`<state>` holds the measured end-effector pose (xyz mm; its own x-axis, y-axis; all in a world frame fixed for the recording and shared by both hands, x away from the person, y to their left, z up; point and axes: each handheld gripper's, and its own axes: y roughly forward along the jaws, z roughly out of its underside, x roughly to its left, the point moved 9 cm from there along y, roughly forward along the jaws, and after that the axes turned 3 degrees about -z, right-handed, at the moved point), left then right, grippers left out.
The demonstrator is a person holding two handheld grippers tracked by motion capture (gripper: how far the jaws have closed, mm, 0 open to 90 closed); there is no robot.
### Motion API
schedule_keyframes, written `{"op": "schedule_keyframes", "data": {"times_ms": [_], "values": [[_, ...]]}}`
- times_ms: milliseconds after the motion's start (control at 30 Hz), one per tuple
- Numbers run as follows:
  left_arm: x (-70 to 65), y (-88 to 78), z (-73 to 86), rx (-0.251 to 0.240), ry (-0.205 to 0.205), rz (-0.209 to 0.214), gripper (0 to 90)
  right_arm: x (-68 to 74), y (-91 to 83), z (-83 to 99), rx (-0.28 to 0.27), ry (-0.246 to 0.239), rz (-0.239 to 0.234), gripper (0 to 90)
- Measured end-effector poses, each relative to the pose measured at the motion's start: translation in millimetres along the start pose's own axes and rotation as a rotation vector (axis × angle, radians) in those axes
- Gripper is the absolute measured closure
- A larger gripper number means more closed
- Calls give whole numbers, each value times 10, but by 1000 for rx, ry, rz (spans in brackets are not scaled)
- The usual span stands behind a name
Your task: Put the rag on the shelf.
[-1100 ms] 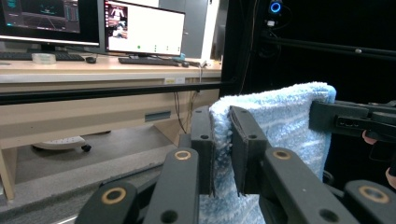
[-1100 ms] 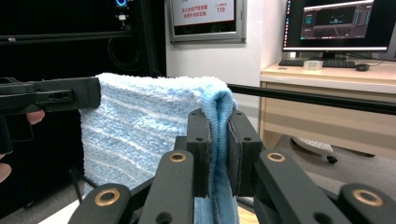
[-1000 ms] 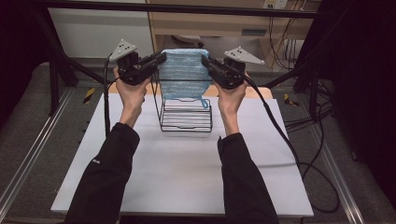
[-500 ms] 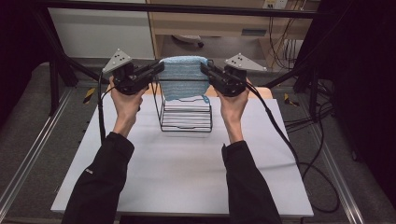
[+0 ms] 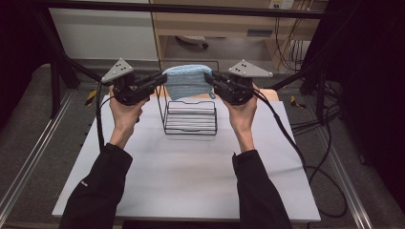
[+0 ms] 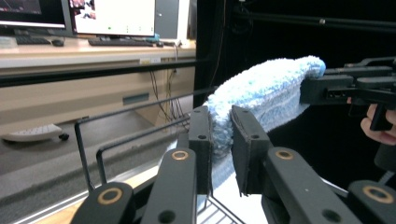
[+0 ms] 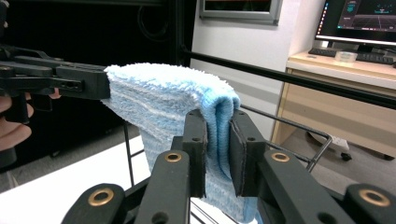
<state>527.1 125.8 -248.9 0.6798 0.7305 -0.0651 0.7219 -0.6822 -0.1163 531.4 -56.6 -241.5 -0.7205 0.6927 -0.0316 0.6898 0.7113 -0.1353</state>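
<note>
Blue towel (image 5: 187, 80), a fluffy terry cloth in pale blue with faint lighter stripes, hangs doubled over and stretched between the two grippers, held up in the air above the black wire rack (image 5: 190, 117). Its looped pile shows plainly in the left gripper view (image 6: 261, 100), and in the right gripper view (image 7: 163, 107) the folded edge bunches into a thick roll where it is pinched, with the rest drooping below.

On the towel's left end the left gripper (image 5: 160, 81) has its jaws pressed close on the cloth, only the folded layers between them. The right gripper (image 5: 210, 80) pinches the opposite end the same way, jaws nearly together around the fold. Each gripper is held in one of the person's hands, black sleeves reaching in from the near edge.

Below, the rack stands on the white table (image 5: 191, 176) toward its far side. Beyond the table are a wooden desk (image 7: 336, 93) and monitors (image 6: 112, 16).
</note>
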Motion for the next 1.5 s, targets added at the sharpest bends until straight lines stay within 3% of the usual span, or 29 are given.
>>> {"op": "schedule_keyframes", "data": {"times_ms": [233, 433, 533, 700, 833, 1000, 1167, 1300, 1400, 1500], "values": [[-49, -15, 43, 25, 32, -11, 787, 20, -31, 48, 23, -19, 2, 776], [-76, -12, 104, 63, 45, -10, 789, 20, -73, 129, 44, -5, -14, 715], [-82, -19, 139, 76, 51, -14, 789, 42, -111, 145, 50, 10, -33, 645], [-88, -29, 208, 97, 60, -12, 790, 115, -183, 111, 38, 27, -78, 450], [-105, -35, 246, 113, 84, -19, 789, 139, -223, 73, 36, 28, -84, 434], [-122, -46, 301, 132, 115, -26, 788, 153, -195, -40, 33, 31, -80, 487], [-117, -45, 347, 148, 108, -17, 782, 159, -117, -102, 65, 57, -73, 682], [-116, -58, 375, 164, 101, -10, 768, 159, -83, -46, 102, 97, -84, 827], [-112, -76, 387, 182, 85, -1, 744, 180, -72, 43, 148, 86, -79, 863], [-134, -121, 339, 169, 60, 8, 721, 199, -66, 110, 166, 93, -85, 877]]}}
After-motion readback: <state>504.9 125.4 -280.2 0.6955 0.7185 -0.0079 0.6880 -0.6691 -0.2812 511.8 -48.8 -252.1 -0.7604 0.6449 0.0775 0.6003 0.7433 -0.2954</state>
